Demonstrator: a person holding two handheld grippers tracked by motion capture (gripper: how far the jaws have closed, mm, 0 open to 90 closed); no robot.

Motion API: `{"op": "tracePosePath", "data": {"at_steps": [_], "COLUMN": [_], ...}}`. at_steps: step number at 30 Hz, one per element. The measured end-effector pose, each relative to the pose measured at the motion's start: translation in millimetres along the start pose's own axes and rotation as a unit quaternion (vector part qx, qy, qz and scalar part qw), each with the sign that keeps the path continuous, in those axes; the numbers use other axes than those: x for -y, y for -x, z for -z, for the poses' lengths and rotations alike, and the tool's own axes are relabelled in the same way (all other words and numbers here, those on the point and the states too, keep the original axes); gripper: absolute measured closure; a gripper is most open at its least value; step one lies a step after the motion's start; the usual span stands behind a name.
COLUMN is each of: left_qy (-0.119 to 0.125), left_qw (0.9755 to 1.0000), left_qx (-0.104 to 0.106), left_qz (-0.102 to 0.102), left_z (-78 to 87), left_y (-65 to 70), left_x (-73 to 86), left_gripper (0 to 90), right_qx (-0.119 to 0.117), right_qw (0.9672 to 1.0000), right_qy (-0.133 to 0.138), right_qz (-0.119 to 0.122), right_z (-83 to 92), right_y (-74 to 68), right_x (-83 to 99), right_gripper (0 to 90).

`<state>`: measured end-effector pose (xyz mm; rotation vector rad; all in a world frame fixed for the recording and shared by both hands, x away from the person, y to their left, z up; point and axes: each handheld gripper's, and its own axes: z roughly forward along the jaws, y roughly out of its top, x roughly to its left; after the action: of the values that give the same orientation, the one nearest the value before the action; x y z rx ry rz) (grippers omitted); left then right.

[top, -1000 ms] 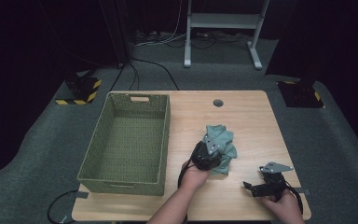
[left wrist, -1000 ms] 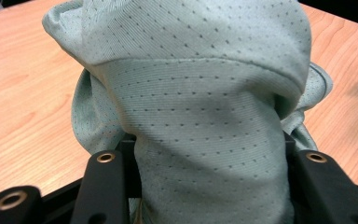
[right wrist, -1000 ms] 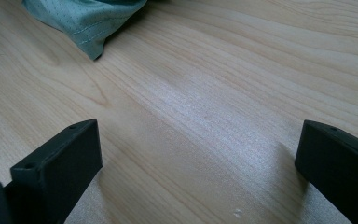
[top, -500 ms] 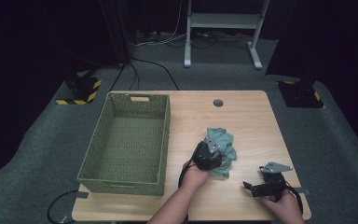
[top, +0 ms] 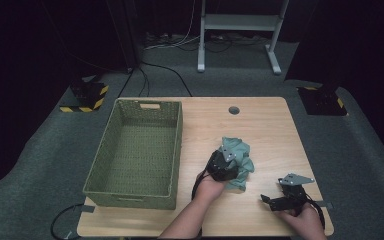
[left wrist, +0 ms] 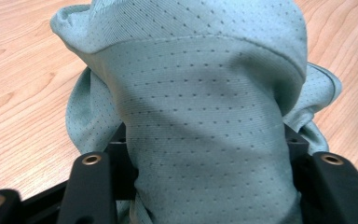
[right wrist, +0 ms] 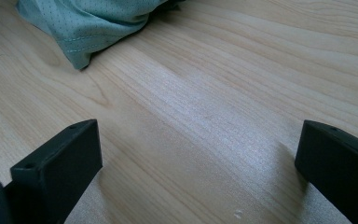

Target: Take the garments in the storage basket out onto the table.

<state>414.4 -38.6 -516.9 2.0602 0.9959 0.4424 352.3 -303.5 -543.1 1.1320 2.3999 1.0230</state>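
**Bunched cloth, wide grip: where the lift could fail**

The left gripper (top: pixel 228 161) sits on the near-left part of the teal cloth (top: pixel 241 159), which lies crumpled on the wooden surface (top: pixel 270 130), just to the right of the green basket (top: pixel 136 150) and apart from it. In the left gripper view a thick fold of the cloth (left wrist: pixel 200 116) bulges up between the two black fingers (left wrist: pixel 91 186), which stand far apart with the fabric filling the gap; whether they press it firmly or only flank it I cannot tell from this angle. The right gripper (top: pixel 285 196) rests on the surface well to the right of the basket and nearer the person than the cloth, its fingers (right wrist: pixel 56 168) spread wide with bare wood between them, holding nothing.

Judging from this, the main risk is a shallow hold. If only the top fold is caught, the cloth could slide out on the lift, or unfurl and trail. A hanging tail could then snag on the basket's right rim (top: pixel 178 145) and leave the cloth draped over the wall rather than inside. A low, dragging carry could also nudge the light basket leftward. The idle right gripper is too far off to catch a slip.
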Motion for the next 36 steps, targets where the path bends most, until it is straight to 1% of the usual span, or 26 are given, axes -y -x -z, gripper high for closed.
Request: {"op": "tracePosePath", "data": {"at_steps": [4, 6, 9, 13, 19, 23, 25, 28, 33, 36], "left_qy": [0.002, 0.006, 0.013, 0.022, 0.042, 0.050, 0.055, 0.065, 0.080, 0.087], "left_qw": [1.0000, 0.9999, 0.9998, 0.9995, 0.9986, 0.9982, 0.9980, 0.9973, 0.9961, 0.9955], "left_qx": [0.006, 0.010, 0.014, 0.021, 0.027, 0.028, 0.028, 0.034, 0.035, 0.035], "left_qz": [0.003, 0.001, 0.004, 0.010, 0.016, 0.016, 0.009, 0.008, 0.012, 0.008], "left_z": [2.1, 4.0, 6.4, 10.0, 21.2, 27.4, 31.0, 38.6, 52.2, 59.1], "left_y": [-1.5, -2.5, -3.0, -3.6, -5.1, -5.7, -5.2, -4.3, -5.4, -5.8], "left_x": [-0.5, -0.7, -1.2, -3.3, -8.4, -9.7, -10.9, -15.1, -21.5, -23.2], "left_gripper": [36.5, 35.0, 32.2, 25.3, 16.8, 13.5, 10.9, 7.9, 3.6, 2.7], "right_qx": [-0.001, 0.000, 0.000, 0.001, 0.002, 0.003, 0.002, 0.002, 0.000, 0.001], "right_qw": [1.0000, 1.0000, 1.0000, 1.0000, 1.0000, 1.0000, 1.0000, 1.0000, 1.0000, 1.0000], "right_qy": [0.000, 0.000, 0.000, -0.001, -0.001, -0.002, -0.001, -0.002, 0.000, -0.001], "right_qz": [-0.001, -0.001, 0.000, 0.001, 0.002, 0.003, 0.002, 0.002, 0.001, 0.002], "right_z": [0.1, 0.0, 0.0, -0.1, -0.1, -0.2, -0.1, -0.1, -0.1, -0.2], "right_y": [0.1, 0.0, 0.0, -0.4, -0.6, -0.8, -0.5, -0.7, -0.1, -0.4], "right_x": [0.0, 0.0, 0.0, -0.1, -0.1, -0.1, -0.1, -0.1, -0.1, -0.1], "right_gripper": [0.2, 0.2, 0.2, 0.2, 0.2, 0.2, 0.2, 0.2, 0.2, 0.2]}}
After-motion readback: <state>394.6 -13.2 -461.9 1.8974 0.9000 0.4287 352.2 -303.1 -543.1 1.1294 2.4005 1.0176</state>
